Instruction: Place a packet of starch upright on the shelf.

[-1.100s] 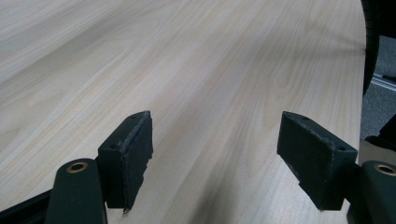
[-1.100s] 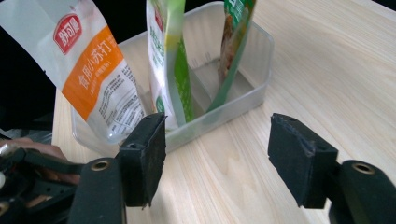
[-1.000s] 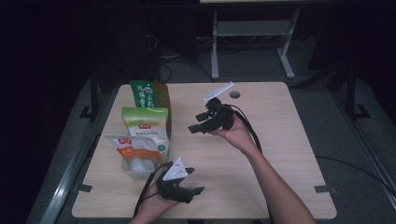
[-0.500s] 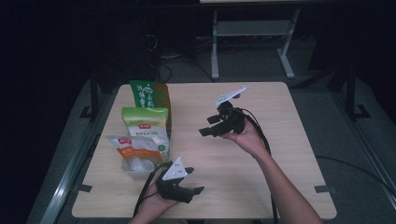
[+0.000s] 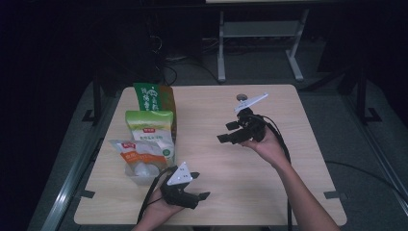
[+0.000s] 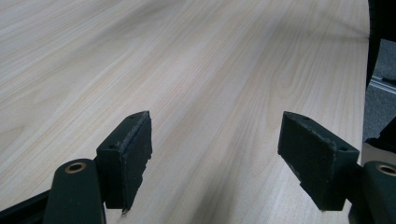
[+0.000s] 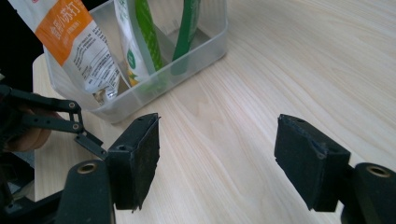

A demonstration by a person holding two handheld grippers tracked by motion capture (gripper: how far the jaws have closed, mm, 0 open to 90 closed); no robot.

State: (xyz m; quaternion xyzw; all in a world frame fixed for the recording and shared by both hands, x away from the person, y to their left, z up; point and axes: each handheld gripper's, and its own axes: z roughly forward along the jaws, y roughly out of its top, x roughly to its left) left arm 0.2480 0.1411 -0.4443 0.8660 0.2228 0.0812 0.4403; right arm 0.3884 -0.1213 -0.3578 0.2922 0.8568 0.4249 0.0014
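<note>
The right tongs (image 5: pixel 225 132) hang released over mid-table, their jaws having just been opening with nothing between them, aimed at the clear tub (image 7: pixel 198 53) of snack bags (image 5: pixel 149 126) at the table's (image 5: pixel 269 178) left. The left tongs (image 5: pixel 201 198), released and empty, rest near the front edge.

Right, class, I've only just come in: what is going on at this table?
A person sits at a wooden table with a two-jaw gripper in each hand. Three snack bags stand upright in a clear plastic bin on the person's left side of the table. The right gripper is held above the middle of the table, jaws open, nothing between them. The left gripper rests near the front edge, also open and empty.
</note>
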